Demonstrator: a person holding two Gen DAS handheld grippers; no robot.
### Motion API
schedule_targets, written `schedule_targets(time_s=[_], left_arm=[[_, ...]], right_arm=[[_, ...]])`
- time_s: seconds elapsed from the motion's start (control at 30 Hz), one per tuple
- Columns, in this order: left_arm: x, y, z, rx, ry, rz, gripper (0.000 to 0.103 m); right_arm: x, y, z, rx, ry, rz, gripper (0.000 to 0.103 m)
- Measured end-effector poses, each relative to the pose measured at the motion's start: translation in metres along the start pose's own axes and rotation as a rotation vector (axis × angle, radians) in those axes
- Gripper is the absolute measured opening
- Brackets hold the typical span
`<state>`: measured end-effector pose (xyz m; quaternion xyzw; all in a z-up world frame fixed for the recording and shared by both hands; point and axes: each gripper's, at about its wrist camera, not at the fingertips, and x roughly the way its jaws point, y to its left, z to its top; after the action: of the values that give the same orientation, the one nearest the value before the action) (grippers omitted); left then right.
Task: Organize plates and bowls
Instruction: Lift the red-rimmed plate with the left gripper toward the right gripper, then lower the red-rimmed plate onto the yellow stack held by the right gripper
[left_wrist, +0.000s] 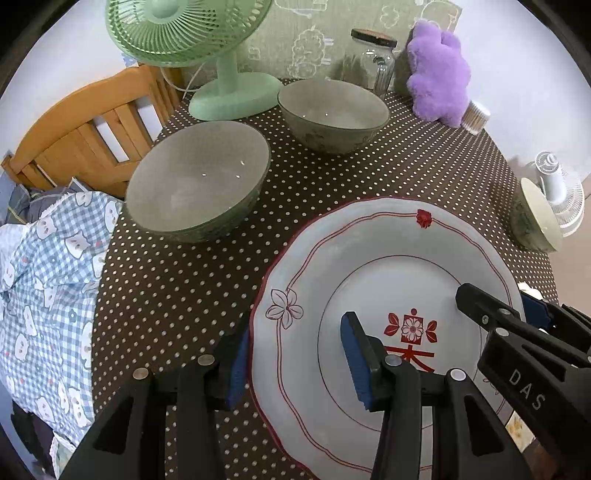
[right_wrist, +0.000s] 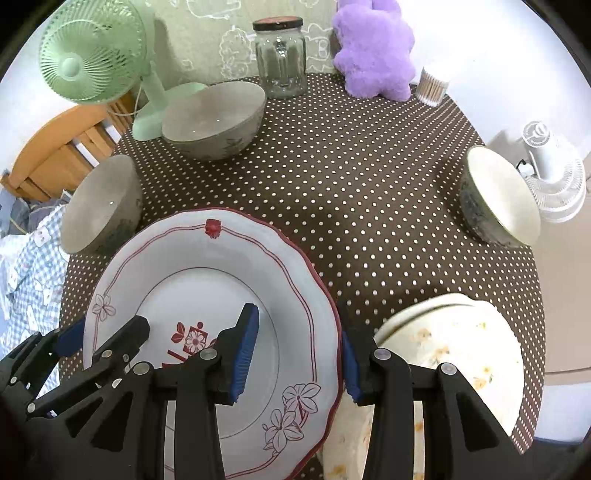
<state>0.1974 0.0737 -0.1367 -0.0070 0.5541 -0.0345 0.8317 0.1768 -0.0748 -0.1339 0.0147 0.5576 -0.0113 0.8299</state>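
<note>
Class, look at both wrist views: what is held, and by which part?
The white plate, held by its rim on opposite sides: the left gripper on one edge, the right gripper on the other.

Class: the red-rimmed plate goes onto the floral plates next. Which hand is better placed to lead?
Probably right: the right gripper grips the plate rim beside the floral plates; the left gripper holds the far rim.

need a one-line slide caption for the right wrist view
Both grippers, right and left, clamp opposite rims of the red-patterned plate above the dotted tablecloth, grey bowls behind.
</note>
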Motion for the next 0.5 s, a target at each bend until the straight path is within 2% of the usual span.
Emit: schedule_targets(time_s=[0.23,0.5], left_arm=[[-0.02,-0.002,-0.013,0.042,-0.022,-0.013,0.047],[-0.04,-0.026,-0.027,0.068,-0.045,-0.023,0.047]], right_arm=[[-0.022,0.0,-0.02,0.039,-0.026,-0.017,0.044],[-0.045,-0.022,-0.037,0.059,-0.051,-0.024,0.044]])
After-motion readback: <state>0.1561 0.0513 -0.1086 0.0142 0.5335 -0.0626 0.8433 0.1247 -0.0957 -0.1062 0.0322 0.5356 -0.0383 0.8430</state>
